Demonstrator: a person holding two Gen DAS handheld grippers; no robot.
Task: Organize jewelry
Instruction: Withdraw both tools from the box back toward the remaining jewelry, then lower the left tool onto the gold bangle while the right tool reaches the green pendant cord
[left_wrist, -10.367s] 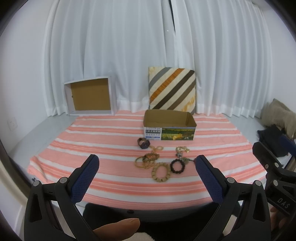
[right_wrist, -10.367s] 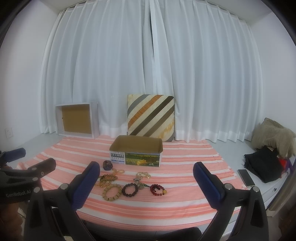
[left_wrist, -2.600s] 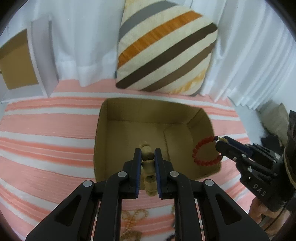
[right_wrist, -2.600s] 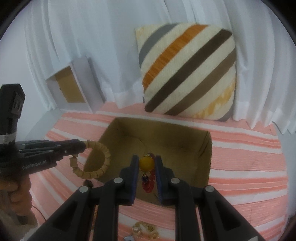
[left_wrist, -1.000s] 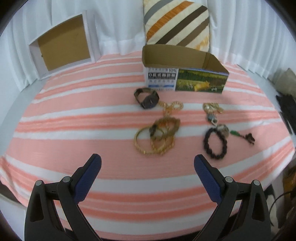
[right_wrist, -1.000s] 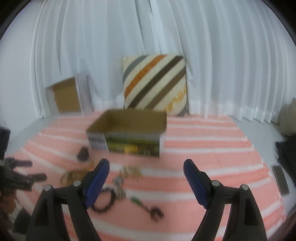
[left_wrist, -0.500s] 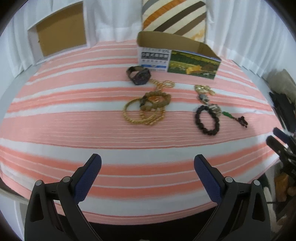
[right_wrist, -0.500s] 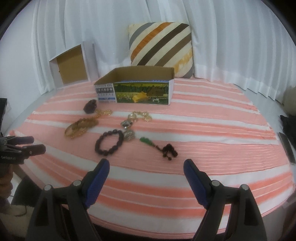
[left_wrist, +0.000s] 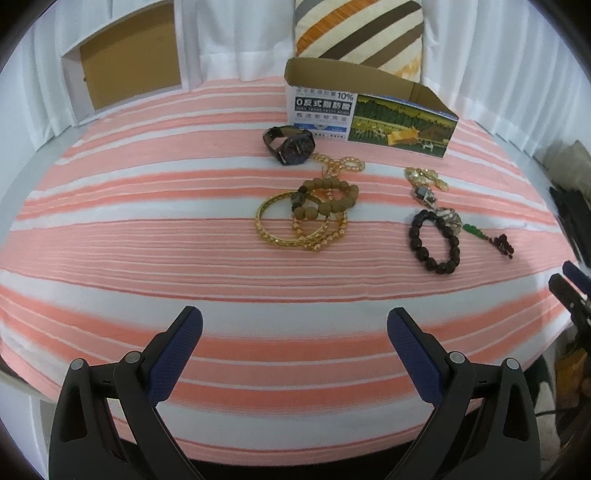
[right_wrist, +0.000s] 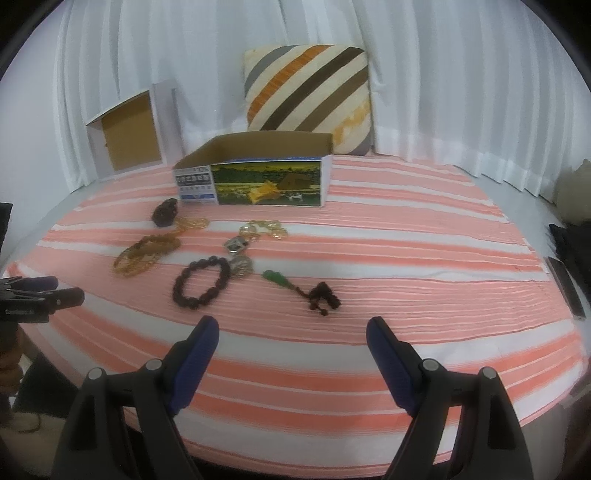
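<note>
Jewelry lies on a pink-and-white striped cloth in front of an open cardboard box. A dark watch, gold bangles with a brown bead bracelet and a black bead bracelet lie there. A green pendant on a dark cord, a silver charm and gold pieces lie beside them. My left gripper is open and empty near the cloth's front edge. My right gripper is open and empty, in front of the pendant.
A striped cushion leans on white curtains behind the box. An open white box stands at the back left. Dark clothes and a phone lie off the cloth's right side.
Both grippers, which had each carried a bracelet over the box, are open and empty and have drawn back to the cloth's front edge. Over the last half second both views barely shifted.
</note>
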